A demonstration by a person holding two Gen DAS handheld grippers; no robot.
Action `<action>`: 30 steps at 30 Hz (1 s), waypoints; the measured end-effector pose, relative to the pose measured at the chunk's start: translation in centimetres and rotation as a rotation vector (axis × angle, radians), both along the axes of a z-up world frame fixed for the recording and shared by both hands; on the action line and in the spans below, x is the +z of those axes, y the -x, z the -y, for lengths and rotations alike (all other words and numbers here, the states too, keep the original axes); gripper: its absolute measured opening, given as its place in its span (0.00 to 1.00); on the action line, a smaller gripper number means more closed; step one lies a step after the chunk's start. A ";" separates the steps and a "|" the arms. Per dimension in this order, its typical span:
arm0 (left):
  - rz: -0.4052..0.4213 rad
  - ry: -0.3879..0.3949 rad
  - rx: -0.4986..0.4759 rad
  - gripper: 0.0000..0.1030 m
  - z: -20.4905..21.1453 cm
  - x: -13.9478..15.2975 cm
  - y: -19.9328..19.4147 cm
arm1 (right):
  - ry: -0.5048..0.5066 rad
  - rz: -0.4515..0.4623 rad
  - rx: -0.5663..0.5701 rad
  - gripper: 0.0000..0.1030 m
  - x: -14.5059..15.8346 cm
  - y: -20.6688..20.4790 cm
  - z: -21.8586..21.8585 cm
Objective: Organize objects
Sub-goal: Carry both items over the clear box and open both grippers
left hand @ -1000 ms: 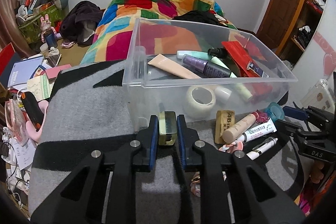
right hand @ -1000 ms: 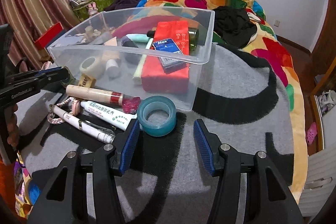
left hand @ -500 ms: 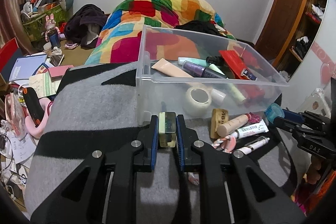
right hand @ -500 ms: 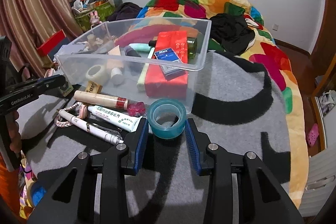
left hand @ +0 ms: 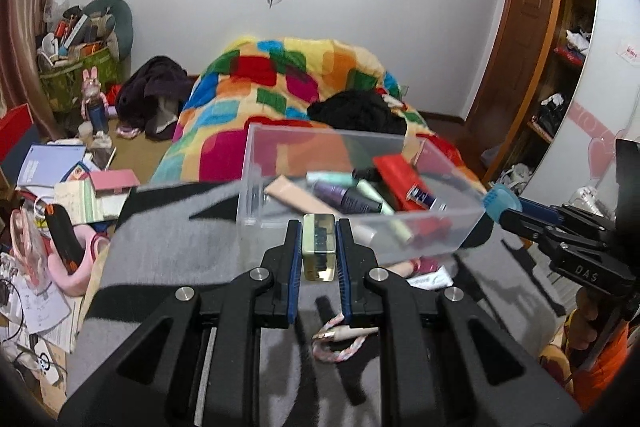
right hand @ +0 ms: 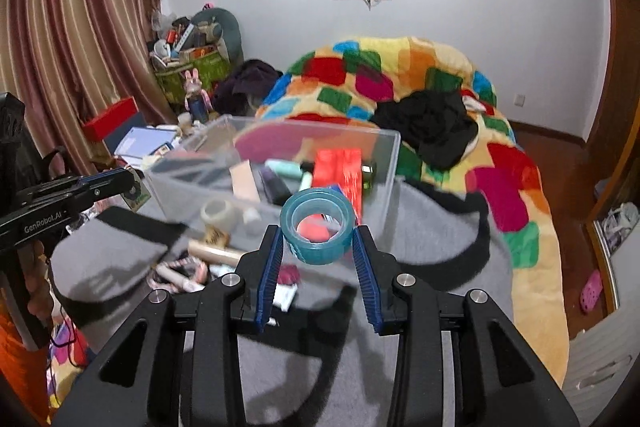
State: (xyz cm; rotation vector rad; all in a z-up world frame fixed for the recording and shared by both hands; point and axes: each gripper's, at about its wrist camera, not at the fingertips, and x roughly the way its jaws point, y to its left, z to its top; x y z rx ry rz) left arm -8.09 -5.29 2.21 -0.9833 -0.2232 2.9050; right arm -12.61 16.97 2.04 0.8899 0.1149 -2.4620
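Note:
My left gripper is shut on a small yellowish block and holds it lifted, just in front of the clear plastic bin. My right gripper is shut on a teal tape roll, lifted near the bin's front right corner. The bin holds tubes, a red box and a white tape roll. Tubes and a braided cord lie on the grey blanket in front of the bin. The right gripper with the teal roll also shows in the left wrist view.
A colourful quilt with dark clothes lies behind the bin. Books, papers and pink items clutter the floor at the left. A wooden door and shelves stand at the right. Curtains hang at the left.
My right gripper closed on the teal tape roll and lifted it off the blanket. My left gripper rose with the block toward the bin's rim.

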 end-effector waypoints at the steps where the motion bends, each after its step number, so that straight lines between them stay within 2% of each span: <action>1: -0.005 -0.003 0.002 0.15 0.0 0.2 0.2 | 0.003 -0.006 0.002 0.32 0.2 0.1 0.3; 8: -0.008 -0.017 0.021 0.15 0.4 0.6 2.1 | 0.007 -0.012 0.007 0.32 0.4 1.7 2.0; 13: 0.003 -0.012 0.037 0.15 0.8 0.3 3.6 | -0.012 0.017 0.007 0.32 -0.3 3.8 3.0; 22: 0.070 -0.015 0.049 0.15 1.1 -1.7 6.4 | 0.002 0.121 0.012 0.32 -2.4 6.7 4.2; 30: 0.120 -0.018 0.028 0.15 0.6 -3.1 8.1 | -0.017 0.144 0.012 0.32 -3.3 7.3 5.2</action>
